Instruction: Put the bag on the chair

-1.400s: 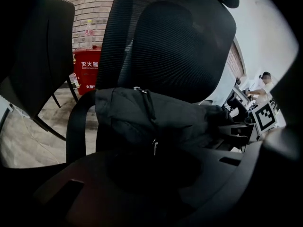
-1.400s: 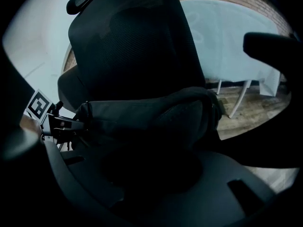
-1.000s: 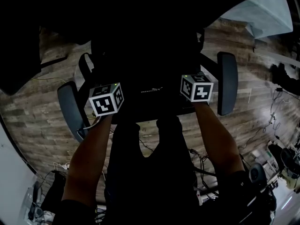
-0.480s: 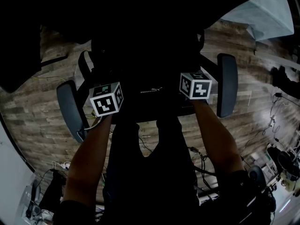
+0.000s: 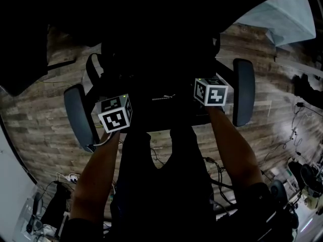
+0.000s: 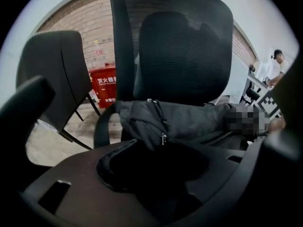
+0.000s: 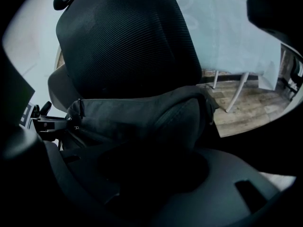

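Left gripper view is showing the left hand-held gripper (image 6: 156,126) gaping wide, jaws just opening. The soft grey bag (image 6: 189,122) is lying unpinched at twelve o'clock on the chair (image 6: 184,46). The right hand-held gripper (image 7: 142,126) is opening too, seemingly letting go. The bag is looking light and floppy, easiest to grasp along its top edge.

- A wood-plank floor (image 5: 45,110) is spreading out below and catching pale light at the right.
- Loose cables (image 5: 218,171) are trailing over the floor in the lower right of the head view.
- A red box (image 6: 105,84) with white lettering is standing against a brick wall (image 6: 90,18).
- A person (image 6: 273,72) in a white top is standing far off.
- Two slanting white furniture legs (image 7: 238,94) are resting on the planks.
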`<state>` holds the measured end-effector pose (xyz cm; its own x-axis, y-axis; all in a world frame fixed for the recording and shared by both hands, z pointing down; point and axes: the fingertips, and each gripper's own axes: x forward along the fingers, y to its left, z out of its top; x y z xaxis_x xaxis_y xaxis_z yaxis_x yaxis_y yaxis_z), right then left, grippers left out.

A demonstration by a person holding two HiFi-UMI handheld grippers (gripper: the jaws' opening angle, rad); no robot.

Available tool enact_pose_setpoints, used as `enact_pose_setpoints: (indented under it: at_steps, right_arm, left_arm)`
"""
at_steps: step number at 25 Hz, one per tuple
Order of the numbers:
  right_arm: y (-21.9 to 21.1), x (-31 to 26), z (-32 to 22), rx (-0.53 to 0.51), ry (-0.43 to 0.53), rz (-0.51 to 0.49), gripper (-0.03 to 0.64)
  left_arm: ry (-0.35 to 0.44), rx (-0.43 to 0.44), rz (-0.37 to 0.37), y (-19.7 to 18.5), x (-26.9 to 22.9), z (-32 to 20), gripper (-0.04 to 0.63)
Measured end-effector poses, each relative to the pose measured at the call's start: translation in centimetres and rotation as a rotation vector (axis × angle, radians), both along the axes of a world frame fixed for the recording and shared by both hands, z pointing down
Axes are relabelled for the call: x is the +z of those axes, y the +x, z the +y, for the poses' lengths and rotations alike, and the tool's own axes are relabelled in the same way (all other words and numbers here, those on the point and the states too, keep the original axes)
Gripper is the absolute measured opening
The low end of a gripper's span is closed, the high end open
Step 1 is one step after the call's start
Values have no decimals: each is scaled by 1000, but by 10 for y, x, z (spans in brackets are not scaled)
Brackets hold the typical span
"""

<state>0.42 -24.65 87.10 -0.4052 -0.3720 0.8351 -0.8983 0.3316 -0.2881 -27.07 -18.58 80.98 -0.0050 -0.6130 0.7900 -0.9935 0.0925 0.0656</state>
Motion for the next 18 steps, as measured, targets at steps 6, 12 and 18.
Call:
enact_pose_setpoints:
  at_steps: [6,12,18]
  right_arm:
    - [8,-5,1,12,-33,26,235]
    - [19,-18,5,16,-85,67,319]
    - [28,-43,12,46,-106,65,322]
  left_arm:
    - [49,28,-26,7,-27,1,230]
    - [87,26,15,18,-56,3,230]
    - [125,31,82,33,-85,3,230]
